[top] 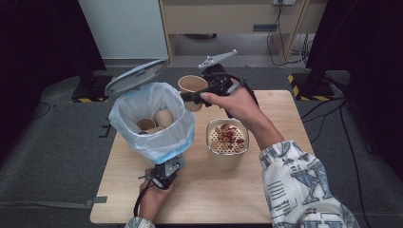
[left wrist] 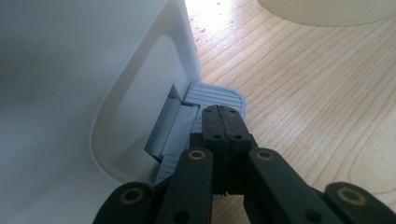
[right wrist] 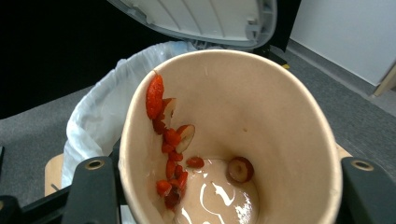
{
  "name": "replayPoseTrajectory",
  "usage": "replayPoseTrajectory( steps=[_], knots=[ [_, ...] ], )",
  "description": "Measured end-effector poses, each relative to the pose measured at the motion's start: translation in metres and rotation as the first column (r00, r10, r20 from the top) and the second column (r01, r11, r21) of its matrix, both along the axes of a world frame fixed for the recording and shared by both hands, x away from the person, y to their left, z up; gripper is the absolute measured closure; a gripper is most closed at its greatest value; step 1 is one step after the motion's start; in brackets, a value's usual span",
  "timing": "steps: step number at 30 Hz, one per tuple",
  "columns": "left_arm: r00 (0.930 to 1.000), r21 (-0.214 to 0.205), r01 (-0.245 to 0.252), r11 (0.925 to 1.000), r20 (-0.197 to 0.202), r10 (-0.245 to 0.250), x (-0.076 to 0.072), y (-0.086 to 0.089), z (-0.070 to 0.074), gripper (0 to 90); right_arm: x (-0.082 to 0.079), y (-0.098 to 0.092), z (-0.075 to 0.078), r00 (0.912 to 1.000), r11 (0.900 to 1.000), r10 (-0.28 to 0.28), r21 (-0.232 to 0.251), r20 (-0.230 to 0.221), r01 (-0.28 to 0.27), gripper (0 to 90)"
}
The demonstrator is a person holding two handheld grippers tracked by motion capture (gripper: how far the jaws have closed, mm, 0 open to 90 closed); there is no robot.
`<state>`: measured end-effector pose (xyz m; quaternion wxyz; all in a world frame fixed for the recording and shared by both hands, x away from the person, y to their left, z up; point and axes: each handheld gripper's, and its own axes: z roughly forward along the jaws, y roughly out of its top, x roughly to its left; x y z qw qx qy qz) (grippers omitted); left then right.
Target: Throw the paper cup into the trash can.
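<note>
High view overlooking table [top: 199,199], right tool view close inside cup [right wrist: 261,121], both share bin [top: 152,123]

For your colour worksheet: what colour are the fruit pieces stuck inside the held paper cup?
Red, some with pale cut faces: fruit pieces in the paper cup, best in the right gripper view.

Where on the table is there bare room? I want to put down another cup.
Bare wood lies along the near edge of the light wooden table and on its right side beyond the beige strainer tub. The left side is crowded by the white bag-lined pedal bin.
</note>
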<state>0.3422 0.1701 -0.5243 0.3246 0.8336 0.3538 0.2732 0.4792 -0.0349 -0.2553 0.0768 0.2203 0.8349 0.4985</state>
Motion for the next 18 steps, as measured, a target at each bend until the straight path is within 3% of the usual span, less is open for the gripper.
replayPoseTrajectory(
  steps=[8, 18],
  knots=[
    [1.0000, 0.003, -0.001, 1.0000, 0.003, 0.001, 0.000, -0.001, 0.000, 89.3, 0.001, 0.025, 0.004, 0.9998, 0.9998, 0.020, 0.009, 0.002, -0.020, 35.6],
    [1.0000, 0.006, 0.001, 1.0000, 0.001, -0.001, 0.000, 0.000, 0.000, 89.3, -0.001, 0.042, 0.004, 0.9995, 0.9993, 0.028, 0.024, 0.012, -0.028, 35.2]
  ],
)
